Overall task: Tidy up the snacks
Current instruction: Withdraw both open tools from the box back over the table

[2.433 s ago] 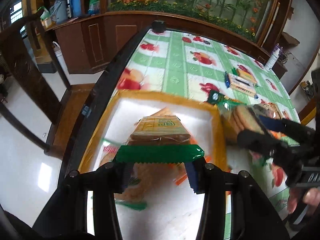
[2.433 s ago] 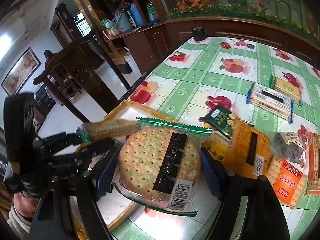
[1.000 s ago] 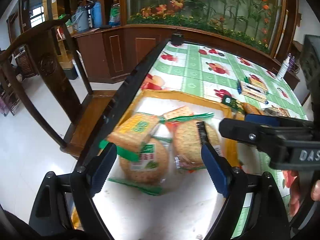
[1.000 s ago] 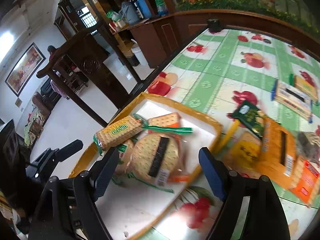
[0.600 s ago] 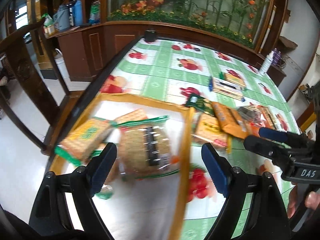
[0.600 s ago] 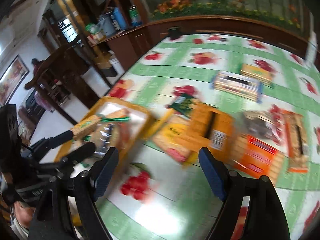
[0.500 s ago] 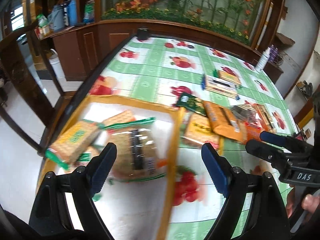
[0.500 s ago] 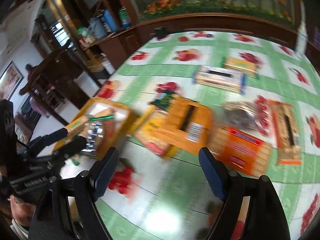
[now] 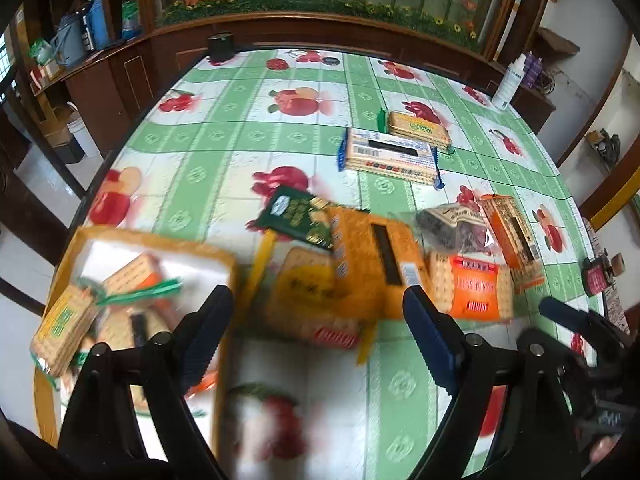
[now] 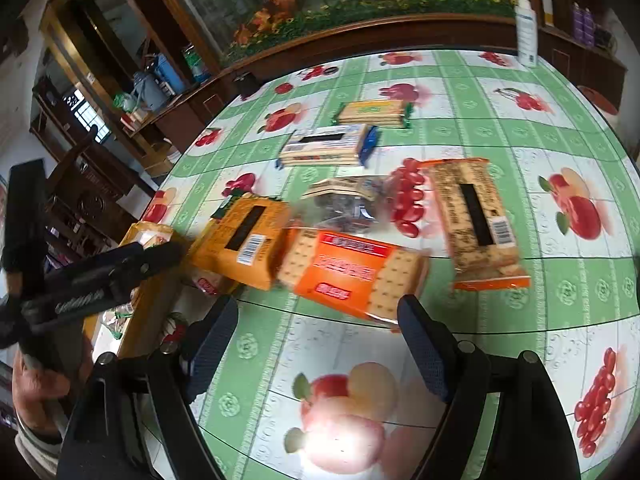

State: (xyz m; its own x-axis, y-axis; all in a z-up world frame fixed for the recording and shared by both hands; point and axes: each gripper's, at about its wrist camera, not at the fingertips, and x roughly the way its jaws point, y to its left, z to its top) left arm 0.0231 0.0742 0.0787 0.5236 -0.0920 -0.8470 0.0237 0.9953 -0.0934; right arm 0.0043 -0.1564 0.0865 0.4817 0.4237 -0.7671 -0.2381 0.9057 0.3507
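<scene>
An orange-rimmed tray [image 9: 148,238] at the table's left edge holds several cracker packs [image 9: 64,326]. Loose snacks lie in a heap to its right: a yellow-orange pack [image 9: 376,256], an orange cracker pack [image 10: 352,272], a dark green packet [image 9: 296,216], a clear bag of dark snacks [image 10: 344,204] and a tan cracker pack [image 10: 476,220]. My left gripper [image 9: 320,328] hovers open over the tray's right rim and the yellow packs, nothing between its fingers. My right gripper [image 10: 316,336] hangs open just short of the orange cracker pack.
Two more cracker packs, one blue-ended [image 9: 388,156] and one green-ended [image 9: 418,124], lie farther back on the green fruit-print tablecloth [image 10: 500,312]. A white bottle [image 9: 508,84] stands at the far right edge. A dark wooden chair [image 10: 80,184] sits off the table's left side.
Both grippers let go of their cracker packs into the tray, then swung right, away from it, toward the heap of loose snacks. Both stay open.
</scene>
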